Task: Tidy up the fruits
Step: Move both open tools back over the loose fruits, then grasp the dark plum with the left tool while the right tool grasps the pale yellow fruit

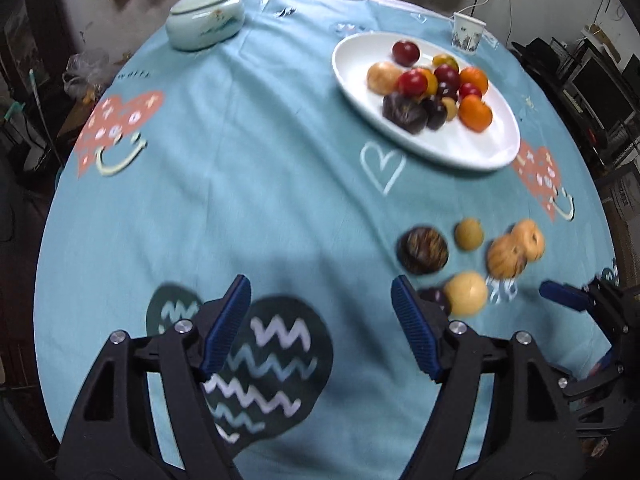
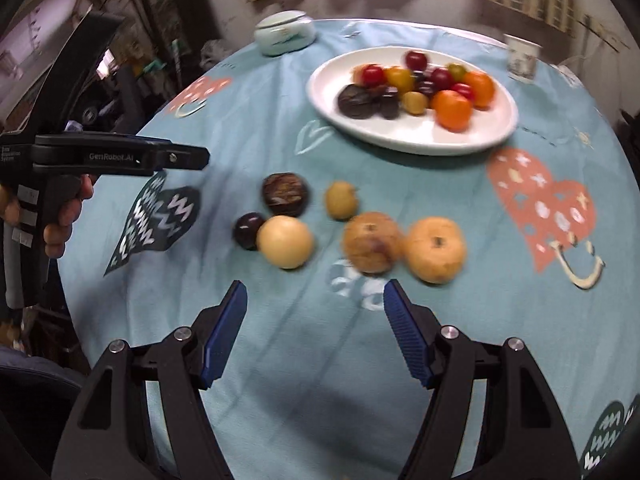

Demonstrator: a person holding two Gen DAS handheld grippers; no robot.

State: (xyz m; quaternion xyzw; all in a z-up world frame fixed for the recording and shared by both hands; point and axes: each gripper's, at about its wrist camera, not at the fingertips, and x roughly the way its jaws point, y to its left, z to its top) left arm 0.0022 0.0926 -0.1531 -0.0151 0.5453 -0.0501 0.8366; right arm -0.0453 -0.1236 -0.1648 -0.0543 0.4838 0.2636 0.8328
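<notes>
A white oval plate [image 1: 480, 152] [image 2: 340, 76] at the far right of the blue tablecloth holds several red, orange, yellow and dark fruits. Loose on the cloth nearer me lie a dark round fruit [image 1: 422, 249] [image 2: 285, 193], a small yellow-green one [image 1: 469, 233] [image 2: 341, 200], two tan ones [image 1: 507, 257] [image 2: 435, 249], a pale yellow one [image 1: 466, 293] [image 2: 285, 241] and a small dark plum [image 2: 249, 229]. My left gripper [image 1: 320, 300] is open with nothing between its fingers, left of the loose fruits. My right gripper [image 2: 315, 300] is open and empty, just short of them.
A pale green lidded jar [image 1: 205, 18] [image 2: 284, 32] stands at the back left and a paper cup [image 1: 467, 34] [image 2: 522, 58] at the back right. A hand holds the left gripper at the left edge of the right wrist view. Furniture and clutter ring the round table.
</notes>
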